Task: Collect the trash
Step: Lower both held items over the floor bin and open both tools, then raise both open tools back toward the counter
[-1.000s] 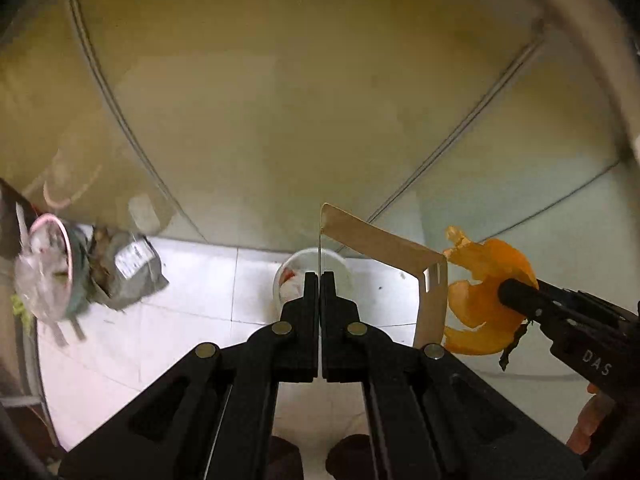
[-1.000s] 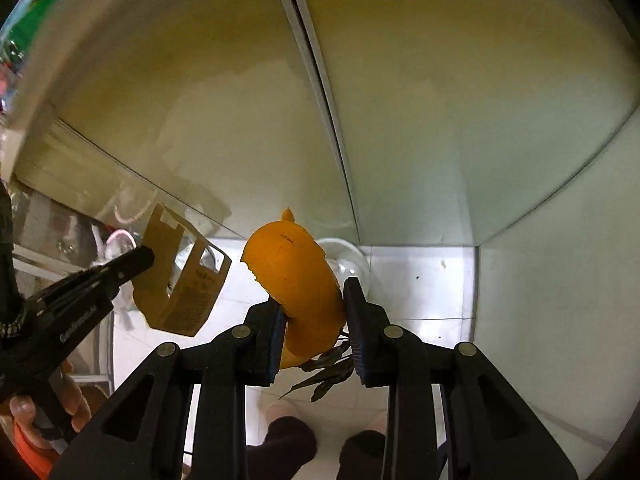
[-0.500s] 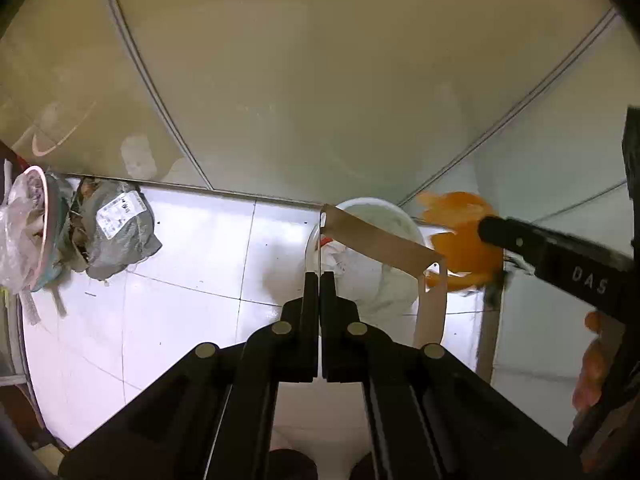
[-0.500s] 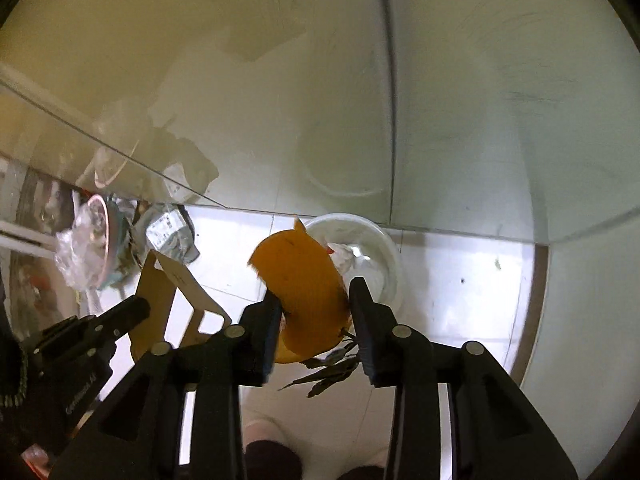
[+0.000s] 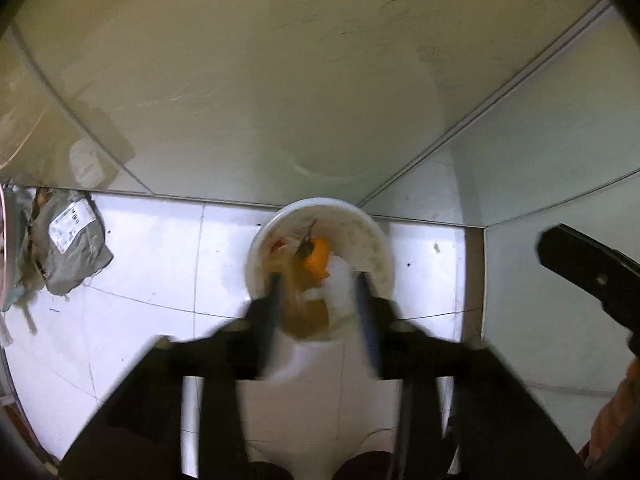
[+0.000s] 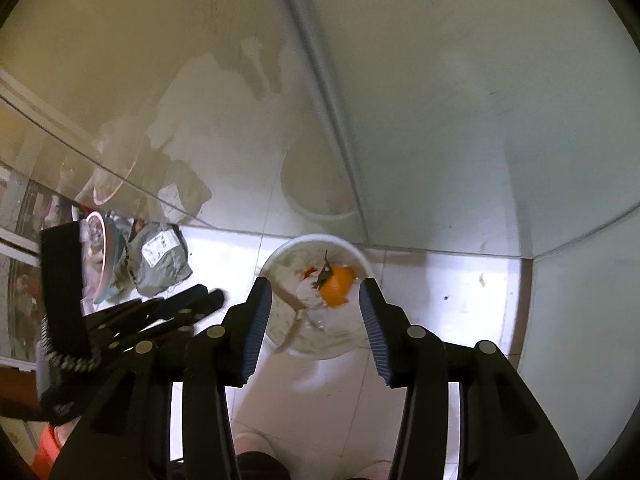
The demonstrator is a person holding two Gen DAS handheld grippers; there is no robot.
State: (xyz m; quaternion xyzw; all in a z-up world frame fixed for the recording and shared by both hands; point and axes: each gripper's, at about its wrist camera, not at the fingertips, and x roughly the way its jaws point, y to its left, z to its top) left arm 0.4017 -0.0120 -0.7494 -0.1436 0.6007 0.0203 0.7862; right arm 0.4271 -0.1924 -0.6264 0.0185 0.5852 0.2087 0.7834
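Note:
A white trash bin [image 5: 372, 240] stands on the floor in the corner, below both grippers; it also shows in the right wrist view [image 6: 280, 264]. Orange peel [image 5: 316, 260] with dark leaves lies inside it on white waste, also seen in the right wrist view [image 6: 338, 282]. A tan cardboard piece [image 6: 290, 300] lies in the bin too, blurred in the left wrist view [image 5: 306, 312]. My left gripper [image 5: 320, 296] is open and empty above the bin, blurred by motion. My right gripper [image 6: 316, 304] is open and empty above the bin.
A grey crumpled bag with a white label [image 5: 70, 240] lies on the white tiled floor at the left, also in the right wrist view [image 6: 160, 260]. Beside it is a pink-rimmed container with trash [image 6: 102, 256]. Walls close in behind and to the right of the bin.
Both grippers have opened. The orange peel has dropped from the right gripper and the cardboard from the left gripper into the bin. Both views have tilted down towards the bin.

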